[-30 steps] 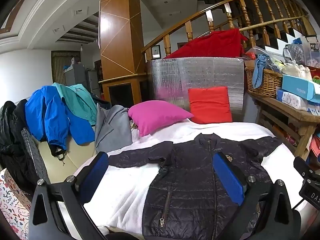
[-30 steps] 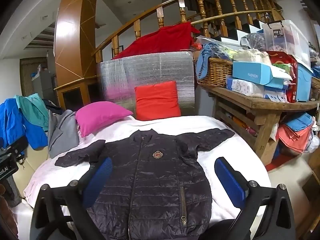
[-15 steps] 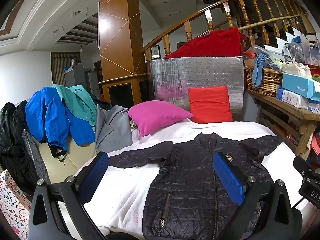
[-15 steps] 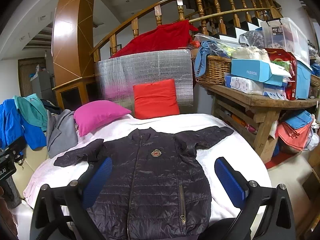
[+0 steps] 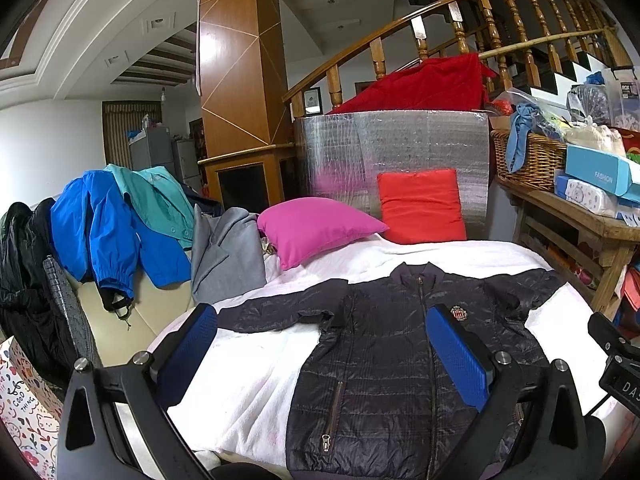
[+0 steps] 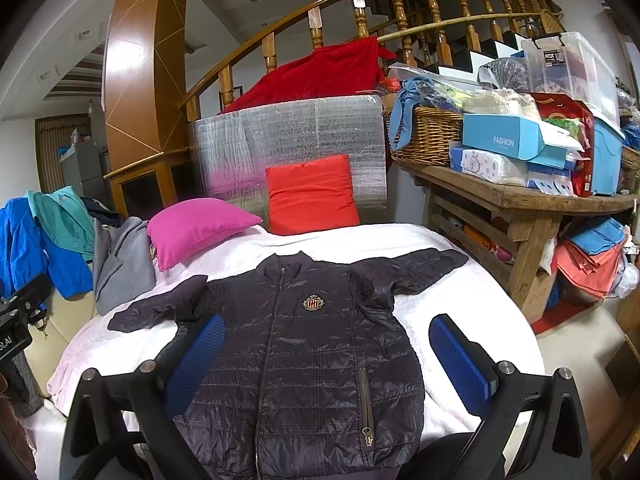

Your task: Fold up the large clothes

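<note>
Left gripper (image 5: 322, 344) and right gripper (image 6: 326, 354) hover level above the flat jacket (image 6: 304, 344), jaws spread wide

My fisheye views are sharp and evenly lit indoors, edges bowed and vignetted, glare streaking the wooden column (image 5: 236, 60).

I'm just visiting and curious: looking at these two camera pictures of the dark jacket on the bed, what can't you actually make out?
- Jacket hem: in both wrist views the bottom frame edge and the gripper bodies cut it off.
- Chest badge: too small in either view to read its design.
- Basket contents: in the right wrist view, a blue cloth draped over the rim hides them.
- Right gripper and left gripper: open over the jacket; the holding hands lie outside both views.
</note>
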Tool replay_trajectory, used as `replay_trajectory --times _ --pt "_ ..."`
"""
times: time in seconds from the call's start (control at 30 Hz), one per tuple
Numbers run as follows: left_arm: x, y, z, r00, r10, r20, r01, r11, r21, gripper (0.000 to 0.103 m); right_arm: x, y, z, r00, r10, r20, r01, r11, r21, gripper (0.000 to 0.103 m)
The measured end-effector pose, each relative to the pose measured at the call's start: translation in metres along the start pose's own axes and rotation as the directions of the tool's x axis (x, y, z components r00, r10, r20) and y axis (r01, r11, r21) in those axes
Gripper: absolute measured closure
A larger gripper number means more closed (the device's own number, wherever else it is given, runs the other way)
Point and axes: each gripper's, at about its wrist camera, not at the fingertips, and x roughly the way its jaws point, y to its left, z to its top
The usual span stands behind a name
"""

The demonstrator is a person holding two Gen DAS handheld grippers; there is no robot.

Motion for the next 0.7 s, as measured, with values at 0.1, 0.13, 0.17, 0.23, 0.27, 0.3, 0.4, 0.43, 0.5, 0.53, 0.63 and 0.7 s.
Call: replay_trajectory --times 0.1,0.13,0.17,0.23,0.27,0.3,0.4,0.43,0.5,0.53,0.63,0.7 --pt "0.0010 0.0012 -0.0014 1.000 0.001 -0.002 -0.001 1.000 0.000 0.000 0.0006 0.0005 -0.0011 1.000 0.000 -0.002 0.000 1.000 0.003 0.000" --pt "0.0011 0.0014 -0.0014 1.000 0.000 -0.003 0.000 1.000 0.000 0.000 0.0006 0.0007 -0.0019 1.000 -0.001 -0.002 0.001 1.000 0.004 0.000" --pt "0.0010 0.0017 -0.0010 1.000 0.001 -0.004 -0.001 1.000 -0.001 0.000 0.0006 0.0001 -0.0013 1.000 0.000 -0.002 0.000 1.000 0.004 0.000" --pt "0.0012 0.0028 -0.0014 1.000 0.003 -0.005 -0.003 1.000 -0.001 0.000 0.0007 0.0003 -0.0020 1.000 0.000 -0.002 0.000 1.000 0.003 0.000" --pt "0.0011 0.0028 -0.0010 1.000 0.003 -0.005 -0.003 1.000 -0.001 0.000 0.0007 0.0000 -0.0016 1.000 0.000 -0.002 0.000 1.000 0.003 0.000" --pt "0.0012 0.0034 -0.0012 1.000 0.003 -0.005 -0.003 1.000 -0.002 0.000 0.0007 -0.0001 -0.0018 1.000 0.000 -0.002 0.000 1.000 0.003 0.000" --pt "0.0013 0.0035 -0.0006 1.000 0.004 -0.007 -0.005 1.000 -0.003 0.000 0.0011 -0.0007 -0.0020 1.000 0.002 -0.004 -0.002 1.000 0.005 0.000" --pt "0.0016 0.0041 -0.0010 1.000 0.005 -0.008 -0.005 1.000 -0.003 0.000 0.0012 -0.0009 -0.0028 1.000 0.002 -0.004 -0.002 1.000 0.005 0.000" --pt "0.0015 0.0034 -0.0008 1.000 0.006 -0.008 -0.006 1.000 -0.003 0.000 0.0013 -0.0011 -0.0033 1.000 0.002 -0.005 -0.002 1.000 0.005 0.000" --pt "0.0017 0.0040 -0.0011 1.000 0.006 -0.009 -0.006 1.000 -0.004 0.000 0.0013 -0.0011 -0.0033 1.000 0.002 -0.005 -0.002 1.000 0.005 0.000" --pt "0.0015 0.0039 -0.0012 1.000 0.008 -0.011 -0.008 1.000 -0.004 0.000 0.0017 -0.0011 -0.0043 1.000 0.002 -0.007 -0.002 1.000 0.005 0.000" --pt "0.0015 0.0038 -0.0012 1.000 0.007 -0.011 -0.007 1.000 -0.005 0.000 0.0018 -0.0012 -0.0048 1.000 0.002 -0.009 -0.002 1.000 0.005 0.000"
